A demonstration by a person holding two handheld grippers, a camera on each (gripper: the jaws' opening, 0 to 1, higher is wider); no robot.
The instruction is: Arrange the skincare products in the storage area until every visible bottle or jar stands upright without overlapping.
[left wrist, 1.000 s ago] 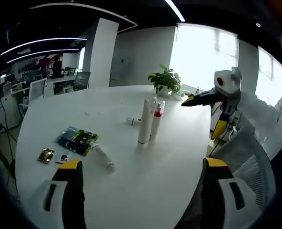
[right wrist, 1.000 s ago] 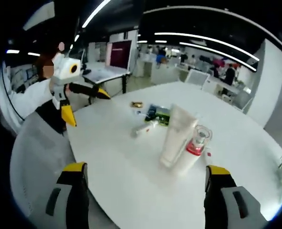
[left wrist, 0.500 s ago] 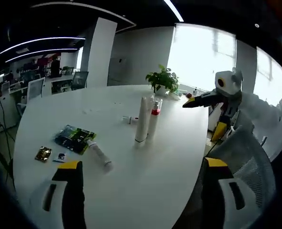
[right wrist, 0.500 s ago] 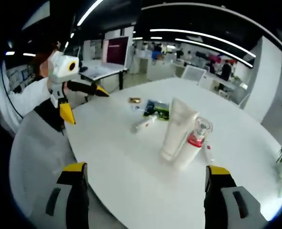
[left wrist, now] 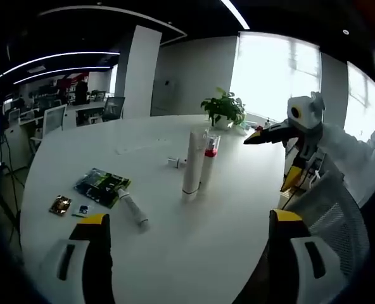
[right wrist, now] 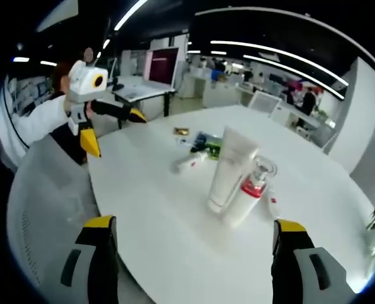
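A tall white tube (left wrist: 192,166) (right wrist: 228,170) stands upright mid-table, touching a clear-capped bottle with a red band (left wrist: 208,163) (right wrist: 249,191), also upright. A white tube (left wrist: 133,209) (right wrist: 189,163) lies on its side, and a small white product (left wrist: 175,162) (right wrist: 273,201) lies flat too. My left gripper (left wrist: 187,218) (right wrist: 120,136) is open and holds nothing, well short of the lying tube. My right gripper (right wrist: 194,223) (left wrist: 266,163) hangs open over the table's edge, apart from the standing pair.
A green packet (left wrist: 102,187) (right wrist: 209,144), a gold sachet (left wrist: 61,205) (right wrist: 182,132) and a tiny blue item (left wrist: 82,209) lie on the round white table (left wrist: 194,253). A potted plant (left wrist: 222,109) stands at its far edge. A mesh chair (left wrist: 333,215) (right wrist: 45,209) is by the person.
Both views have drifted slightly with the hands. The products on the table have not moved, and both grippers have stayed open.
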